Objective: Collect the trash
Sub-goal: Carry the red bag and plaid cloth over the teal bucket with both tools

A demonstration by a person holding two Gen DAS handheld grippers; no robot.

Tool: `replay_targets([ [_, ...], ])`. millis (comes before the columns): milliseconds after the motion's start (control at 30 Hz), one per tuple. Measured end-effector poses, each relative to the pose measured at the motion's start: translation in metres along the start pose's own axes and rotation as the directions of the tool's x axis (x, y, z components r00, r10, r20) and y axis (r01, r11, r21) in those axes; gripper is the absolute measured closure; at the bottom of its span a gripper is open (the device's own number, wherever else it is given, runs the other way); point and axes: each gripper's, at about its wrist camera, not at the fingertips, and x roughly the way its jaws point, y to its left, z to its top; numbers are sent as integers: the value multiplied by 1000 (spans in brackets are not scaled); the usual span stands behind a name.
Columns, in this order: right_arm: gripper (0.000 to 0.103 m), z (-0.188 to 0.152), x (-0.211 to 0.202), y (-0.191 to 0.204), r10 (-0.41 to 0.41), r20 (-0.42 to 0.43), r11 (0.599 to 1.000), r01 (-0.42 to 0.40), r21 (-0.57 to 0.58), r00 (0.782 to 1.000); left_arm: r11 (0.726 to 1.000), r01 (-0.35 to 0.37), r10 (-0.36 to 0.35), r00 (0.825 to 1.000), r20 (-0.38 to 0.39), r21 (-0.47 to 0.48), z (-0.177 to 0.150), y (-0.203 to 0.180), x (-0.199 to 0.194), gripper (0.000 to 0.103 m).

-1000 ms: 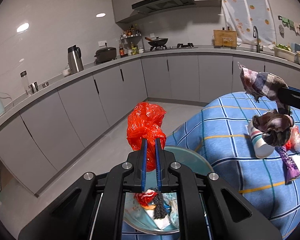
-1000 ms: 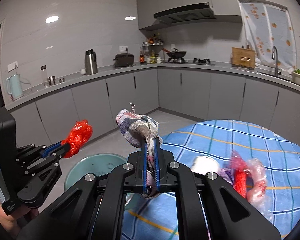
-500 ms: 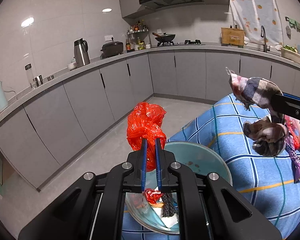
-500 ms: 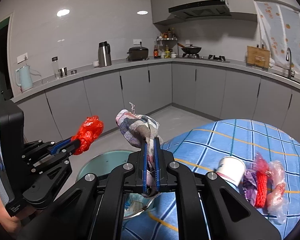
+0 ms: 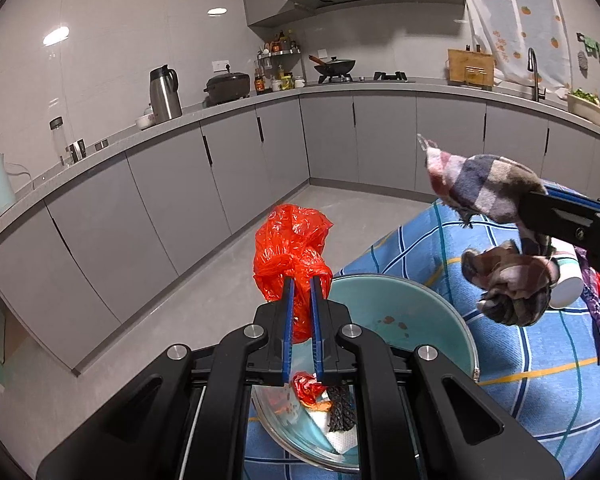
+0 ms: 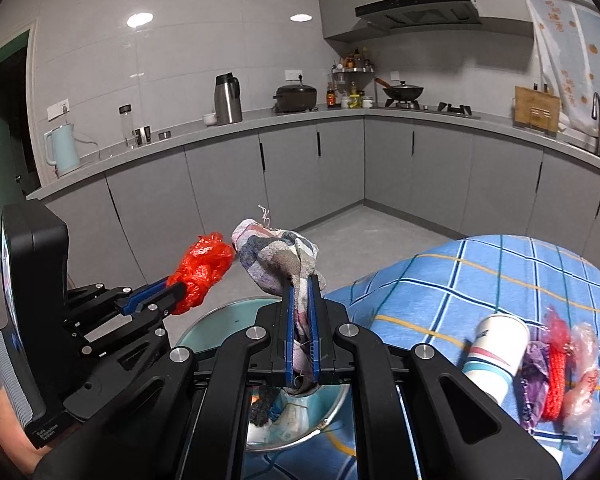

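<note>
The red plastic bag (image 5: 291, 256), crumpled, light and slippery, is pinched by its lower folds in the left gripper (image 5: 301, 292) above the near-left rim of the teal bowl (image 5: 412, 312); the soft, limp plaid cloth (image 6: 278, 258) is clamped at its gathered middle in the right gripper (image 6: 301, 292), also over the bowl. A paper cup (image 6: 496, 352) lies right on the blue checked tabletop (image 6: 480, 272); its print is unreadable
</note>
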Motion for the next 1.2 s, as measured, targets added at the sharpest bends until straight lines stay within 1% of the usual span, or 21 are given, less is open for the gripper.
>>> replay_targets([
  [300,96,-3,17,8,40,-20,999,-40,4,999,1000,2,-2,1000,-26,-7,-2,0,11,95],
  [533,96,-14,37,13,71,-65,997,-71,5,995,1000,7,-7,999,-49,-8,-7,-1,20,95],
  [967,96,-35,61,9,82,-133,997,-80,13,988,1000,26,-26,996,-86,1,-14,-1,35,94],
  [1167,95,-40,66,4,82,-152,997,-80,19,985,999,40,-40,995,-92,8,-15,-2,39,92],
  [1200,94,-40,67,5,81,-155,997,-79,18,985,999,40,-39,995,-92,8,-16,-3,39,90],
])
